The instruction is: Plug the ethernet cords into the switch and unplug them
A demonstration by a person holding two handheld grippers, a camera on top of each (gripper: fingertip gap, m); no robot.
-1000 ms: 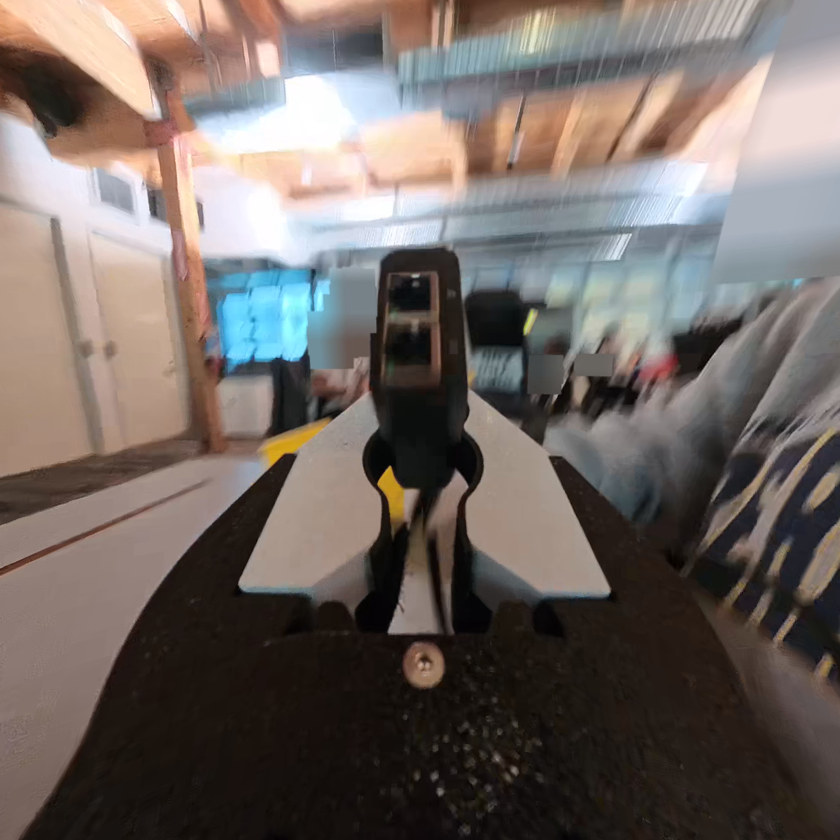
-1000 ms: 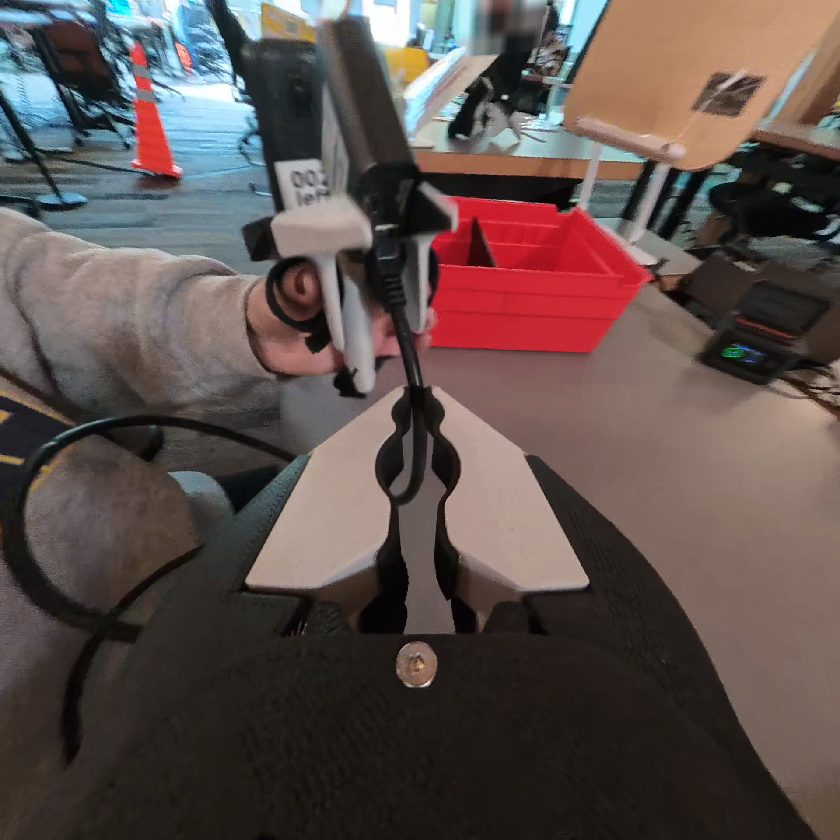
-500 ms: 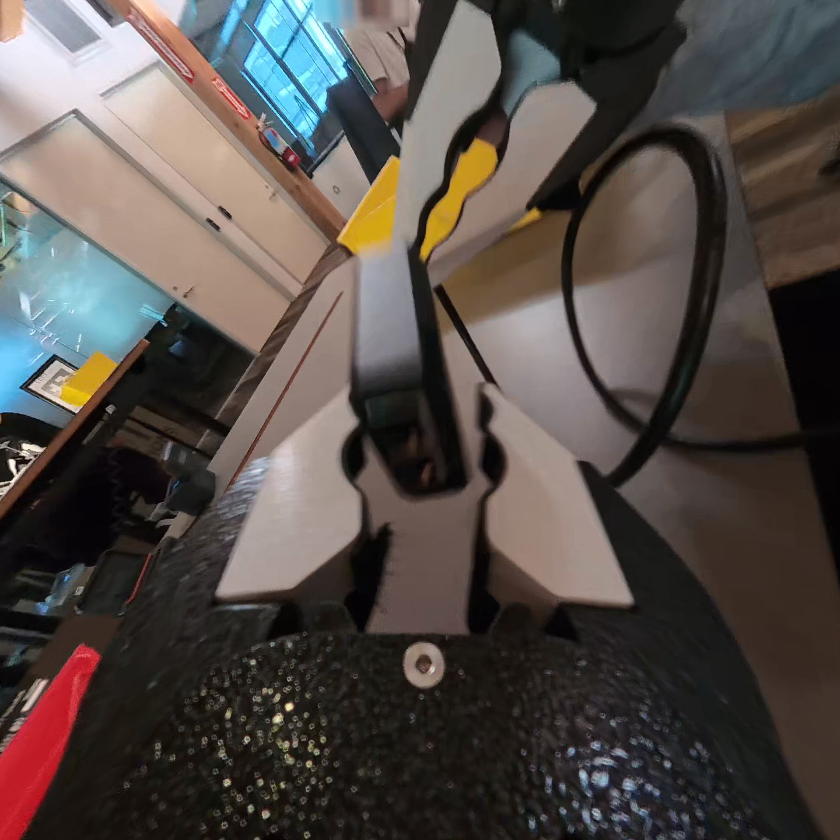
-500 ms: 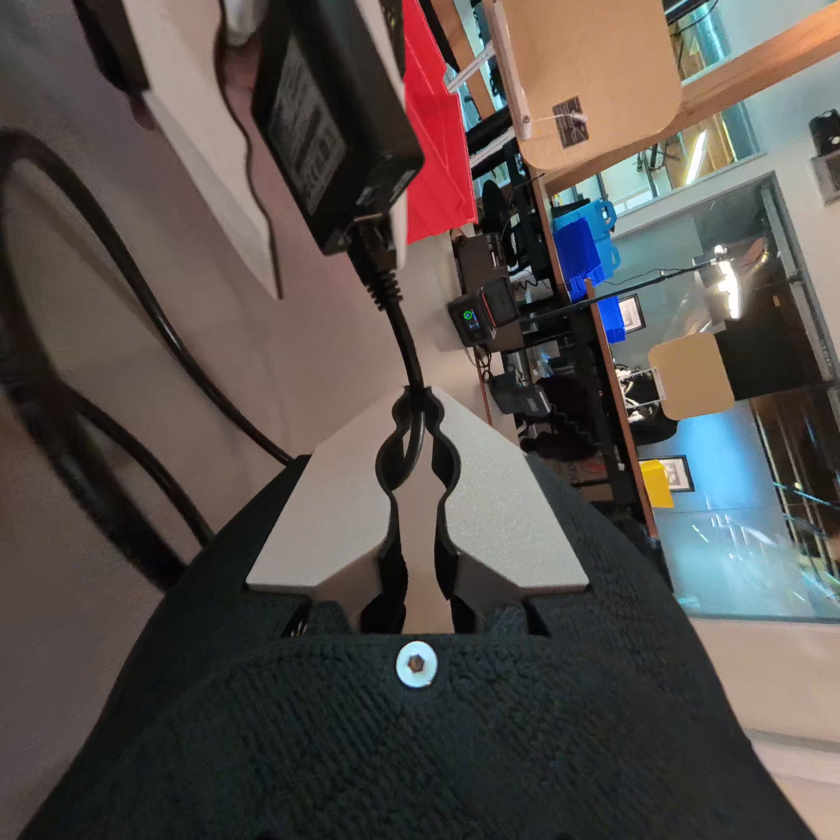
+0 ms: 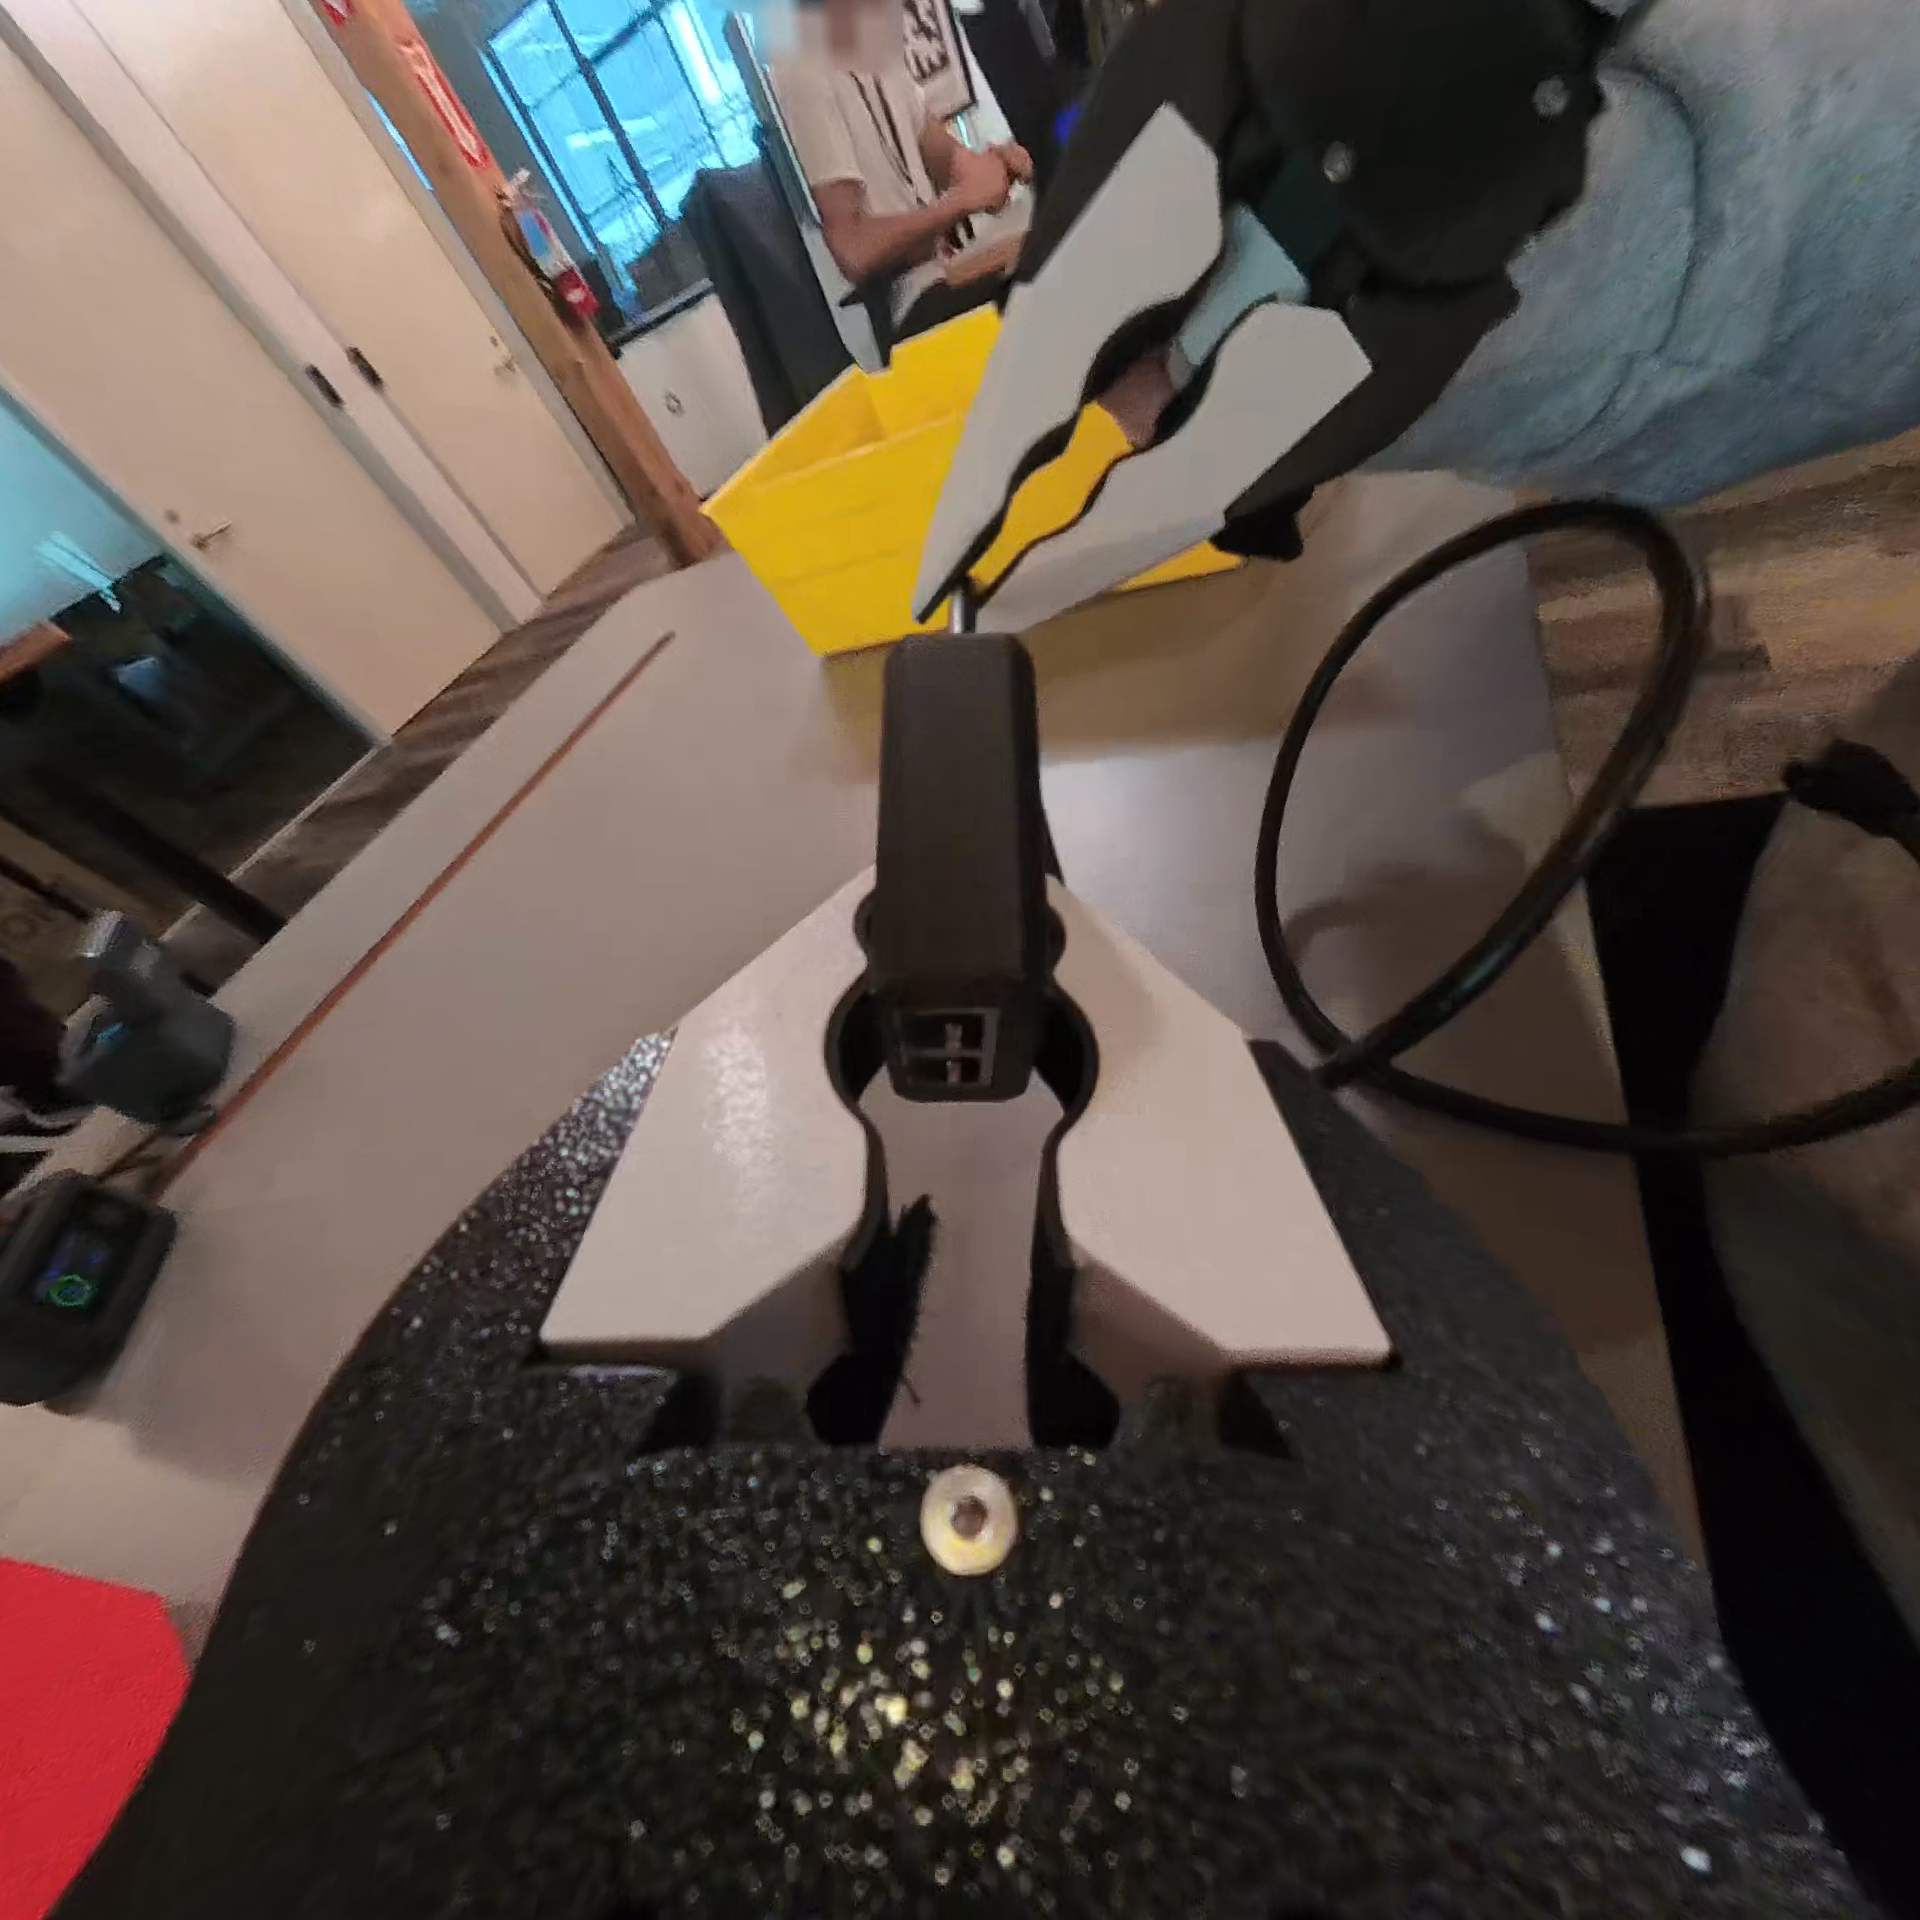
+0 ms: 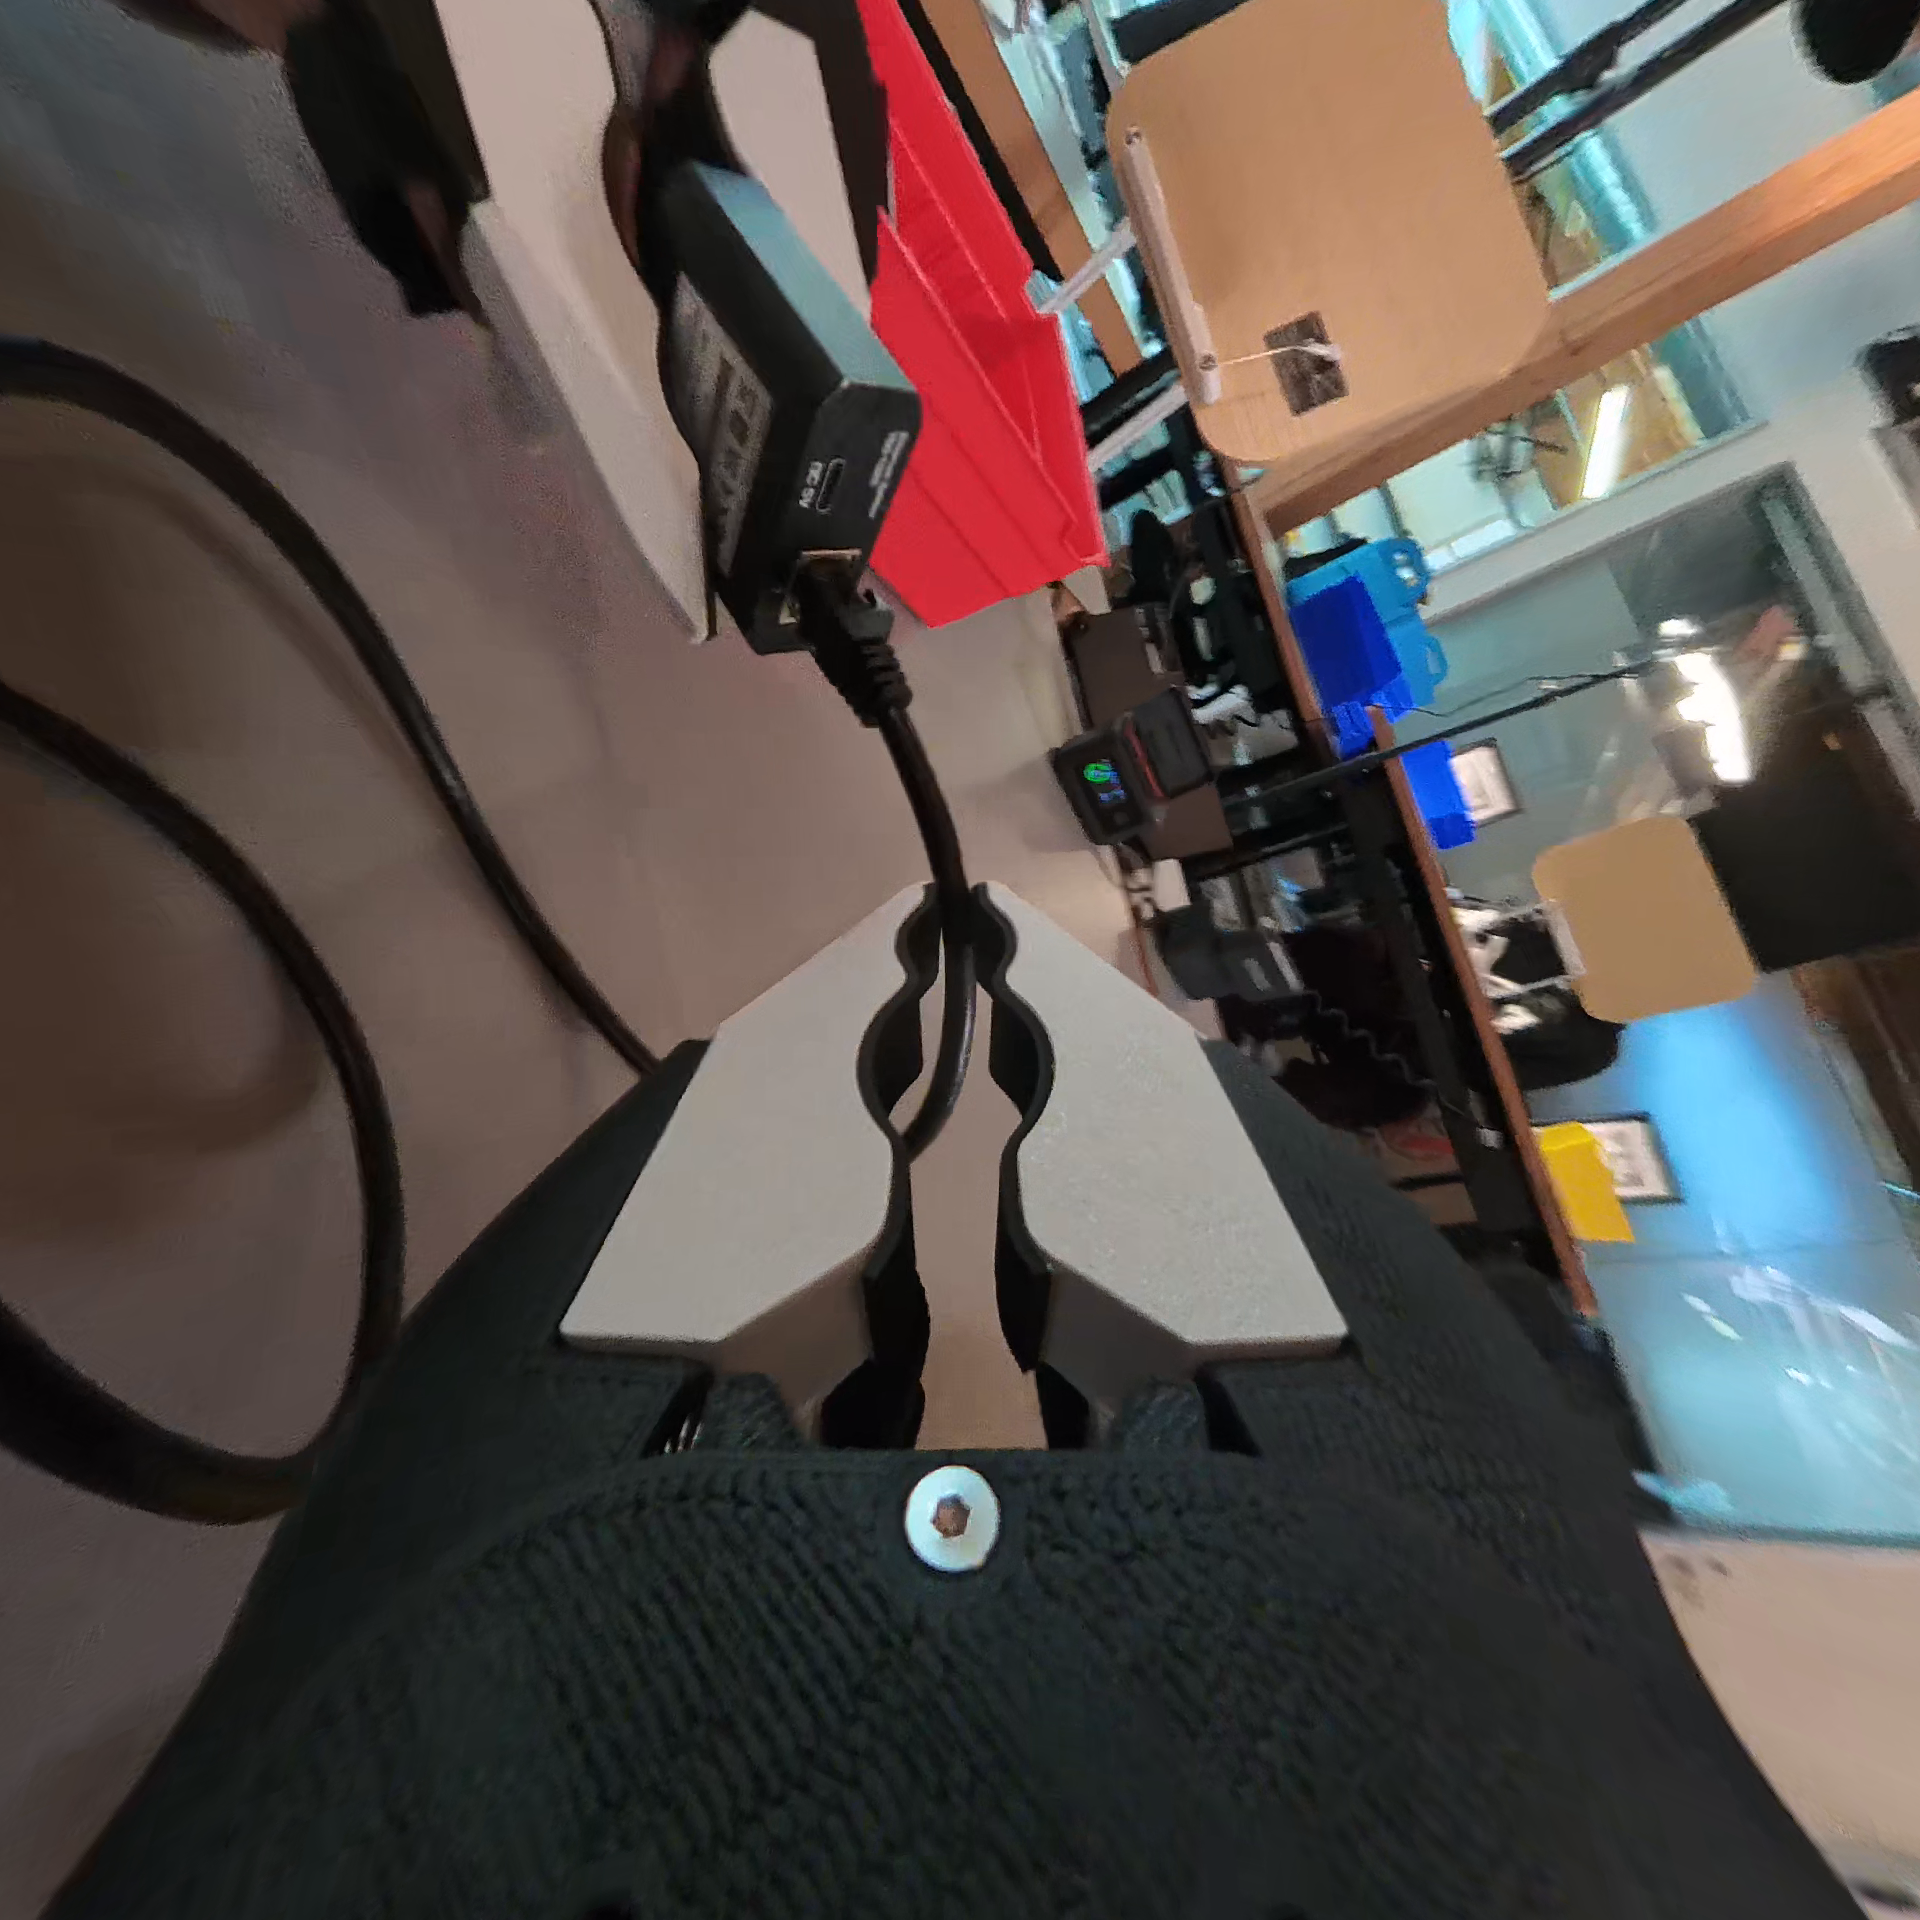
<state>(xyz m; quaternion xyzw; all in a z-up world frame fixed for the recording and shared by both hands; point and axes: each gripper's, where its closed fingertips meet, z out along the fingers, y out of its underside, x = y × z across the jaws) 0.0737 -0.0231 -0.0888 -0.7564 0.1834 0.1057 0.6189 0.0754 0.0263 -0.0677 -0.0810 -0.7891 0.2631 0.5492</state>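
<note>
In the left wrist view my left gripper [image 5: 956, 920] is shut on a small black switch [image 5: 956, 810]. Both fingers press its sides, and its end with two ports faces the camera. My right gripper [image 5: 961, 603] is at the switch's far end. In the right wrist view my right gripper [image 6: 956, 899] is shut on a black ethernet cable [image 6: 925, 790]. The cable's plug [image 6: 842, 613] sits in a port of the switch [image 6: 779, 343], which is held up just ahead.
The grey table [image 5: 520, 935] carries a yellow bin [image 5: 852, 499], a red bin [image 6: 977, 416] and a small device with a lit screen [image 6: 1101, 779]. A loop of black cable [image 5: 1455, 831] lies at the right. A person [image 5: 873, 135] stands far behind. Left tips to right tips: about 6 centimeters.
Both views have swung round. My left fingers stood apart with the switch loose between them, and have closed on it again. My right gripper has kept its hold on the cable.
</note>
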